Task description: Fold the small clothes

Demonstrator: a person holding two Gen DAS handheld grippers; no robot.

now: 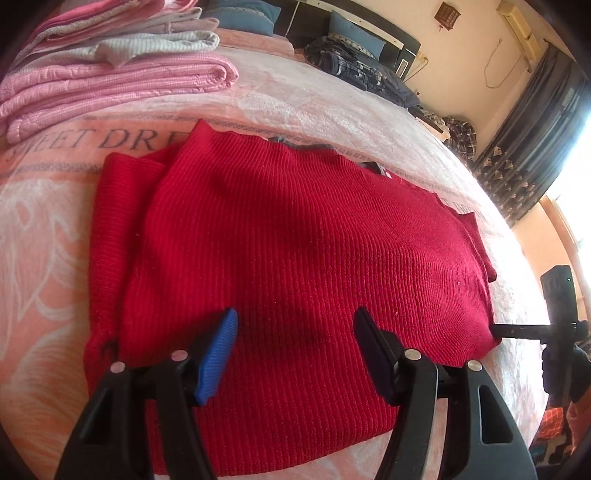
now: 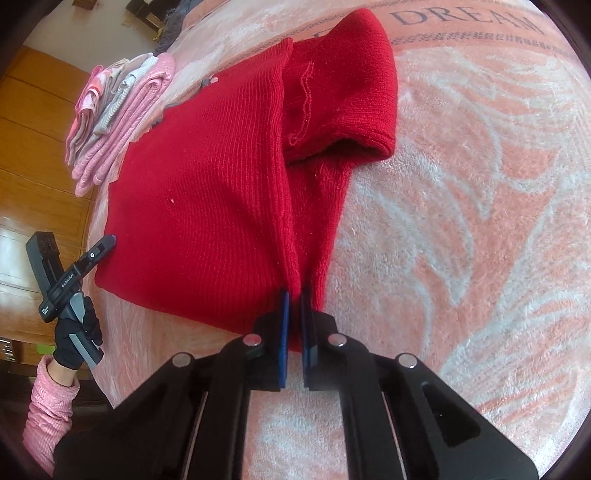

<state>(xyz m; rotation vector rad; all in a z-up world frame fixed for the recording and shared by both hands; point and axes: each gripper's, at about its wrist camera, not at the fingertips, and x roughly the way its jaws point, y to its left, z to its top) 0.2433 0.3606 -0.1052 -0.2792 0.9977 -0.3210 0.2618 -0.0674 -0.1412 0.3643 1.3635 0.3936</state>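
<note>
I note the red sweater (image 1: 295,266) lies flat on the pink blanket (image 2: 461,221); my left gripper (image 1: 295,354) hovers over its near hem, jaws apart; my right gripper (image 2: 293,332) has jaws clamped on the hem corner; folded clothes (image 1: 110,74) sit at ten o'clock.

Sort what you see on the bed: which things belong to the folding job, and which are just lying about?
Part of the job:
red jumper, spread on the blanket
right claw, shut on the jumper's edge
left claw, open above the jumper

Just lying about:
pile of folded pink and grey clothes
blanket
blue pillows
dark checked bedding
curtain
</note>
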